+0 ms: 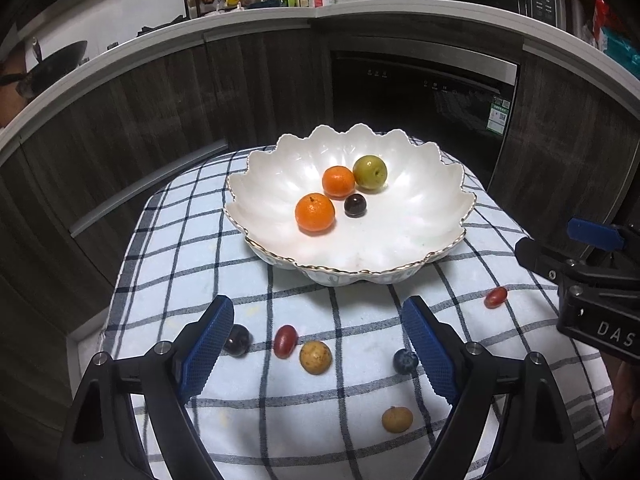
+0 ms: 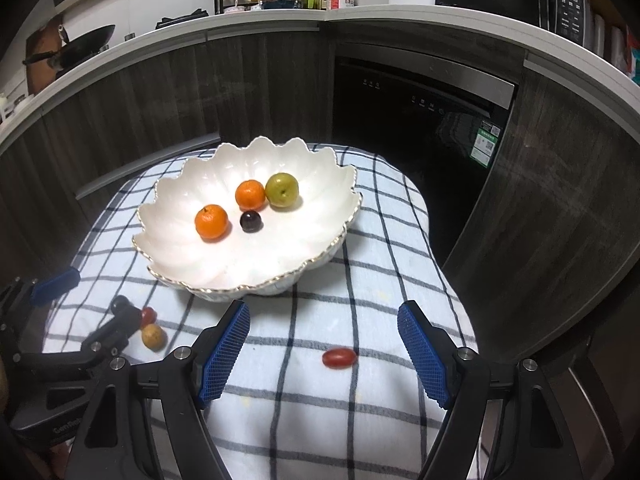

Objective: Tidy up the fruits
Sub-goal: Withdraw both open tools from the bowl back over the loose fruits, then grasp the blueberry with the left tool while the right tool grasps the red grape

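Only the left tool (image 1: 318, 344), spread like the right tool (image 2: 324, 354), shows the blueberry (image 1: 405, 361).

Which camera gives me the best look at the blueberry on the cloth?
Left wrist view: the blueberry lies in plain sight on the checked cloth, just inside the left gripper's right-hand pad. The right wrist view does not show it; the left gripper's body covers that area.

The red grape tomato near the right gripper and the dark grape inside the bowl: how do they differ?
The red grape tomato is oblong and bright red; the dark grape is round and nearly black. The tomato lies on the checked cloth, in front of the open right gripper; the grape sits in the white bowl. Both are small.
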A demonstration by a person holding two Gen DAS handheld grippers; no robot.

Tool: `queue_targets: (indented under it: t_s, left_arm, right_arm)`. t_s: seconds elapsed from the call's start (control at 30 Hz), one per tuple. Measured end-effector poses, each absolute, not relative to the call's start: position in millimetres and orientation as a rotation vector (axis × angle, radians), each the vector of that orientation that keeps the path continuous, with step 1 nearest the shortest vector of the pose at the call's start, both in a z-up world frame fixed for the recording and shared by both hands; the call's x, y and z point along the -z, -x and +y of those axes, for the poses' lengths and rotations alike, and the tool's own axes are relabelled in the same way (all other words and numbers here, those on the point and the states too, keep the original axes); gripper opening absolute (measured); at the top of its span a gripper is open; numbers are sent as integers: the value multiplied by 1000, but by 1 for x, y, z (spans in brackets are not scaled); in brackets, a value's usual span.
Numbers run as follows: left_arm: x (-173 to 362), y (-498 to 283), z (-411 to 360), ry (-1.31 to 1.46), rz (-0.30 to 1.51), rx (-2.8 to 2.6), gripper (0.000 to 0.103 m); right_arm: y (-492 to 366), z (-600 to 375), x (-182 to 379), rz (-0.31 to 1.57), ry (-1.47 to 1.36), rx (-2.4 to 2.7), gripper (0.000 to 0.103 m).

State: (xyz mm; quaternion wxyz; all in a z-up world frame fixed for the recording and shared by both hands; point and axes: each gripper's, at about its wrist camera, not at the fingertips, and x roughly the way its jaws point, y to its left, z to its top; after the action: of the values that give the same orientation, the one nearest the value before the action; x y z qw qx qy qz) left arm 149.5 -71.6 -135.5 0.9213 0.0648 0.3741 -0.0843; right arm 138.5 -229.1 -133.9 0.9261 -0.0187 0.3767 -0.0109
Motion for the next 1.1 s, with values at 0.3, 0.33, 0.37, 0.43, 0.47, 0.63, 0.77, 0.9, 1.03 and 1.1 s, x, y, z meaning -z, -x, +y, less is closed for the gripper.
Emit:
queue_targets:
  t_s: [0.3,0.33,0.37,0.43,0.47,0.63,0.77,0.9,1.03,1.1]
  left_arm:
    - [148,-141,-79,-140,757,189,87]
    - [150,-140,-80,-140,760,194,87]
    - [153,-139,-81,-143,764,199,87]
    - [156,-136,-84,-147,766,207,87]
    - [159,-134,-85,-147,768,211,87]
    - [168,-130,-93,-150,781,243,85]
    - [175,-129,-102,-161,786,262,81]
    - [184,-131,-107,-167,800,271,78]
    - [192,-133,-112,-178,816,274,74]
    - [197,-135,-114,-182,825,276,72]
  right_arm:
    - [-134,-240,153,795,36,36,77]
    - [-133,-241,157,804,32,35,77]
    - [-132,-242,160,811,30,33,77]
    - [-130,-243,166,823,34,28,77]
    - [-129,-243,168,827,36,25,77]
    - [-123,-247,179,841,41,13,77]
    - [-125,-251,184,836,47,8,77]
    - [-131,-253,188,825,67,2,77]
    - [-136,-250,194,818,87,-14,77]
    - [-139,-249,198,820,93,-23,76]
